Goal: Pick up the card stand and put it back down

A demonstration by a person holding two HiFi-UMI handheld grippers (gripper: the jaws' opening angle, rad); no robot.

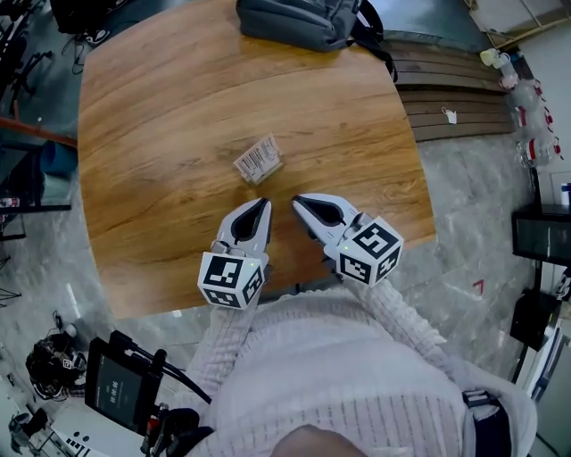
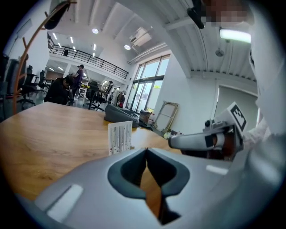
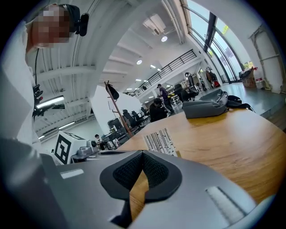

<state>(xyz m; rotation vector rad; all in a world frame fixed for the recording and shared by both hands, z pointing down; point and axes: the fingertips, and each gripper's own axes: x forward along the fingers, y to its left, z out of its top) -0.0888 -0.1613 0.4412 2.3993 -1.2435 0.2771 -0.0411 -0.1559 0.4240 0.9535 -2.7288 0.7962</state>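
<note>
The card stand (image 1: 258, 160), a small clear holder with a barcode-striped card, stands upright on the wooden table (image 1: 161, 107) just beyond both grippers. My left gripper (image 1: 265, 204) is shut with nothing between its jaws, a short way in front of the stand and slightly right of it. My right gripper (image 1: 296, 201) is shut and empty too, close beside the left one. In the left gripper view the card stand (image 2: 119, 137) rises just past the closed jaws (image 2: 146, 150). In the right gripper view the card stand (image 3: 160, 141) leans beyond the closed jaws (image 3: 143, 153).
A grey backpack (image 1: 308, 22) lies at the table's far edge. The table's near edge runs just under the grippers. A stepped wooden platform (image 1: 451, 98) sits right of the table. Electronics and cables (image 1: 116, 384) lie on the floor at lower left.
</note>
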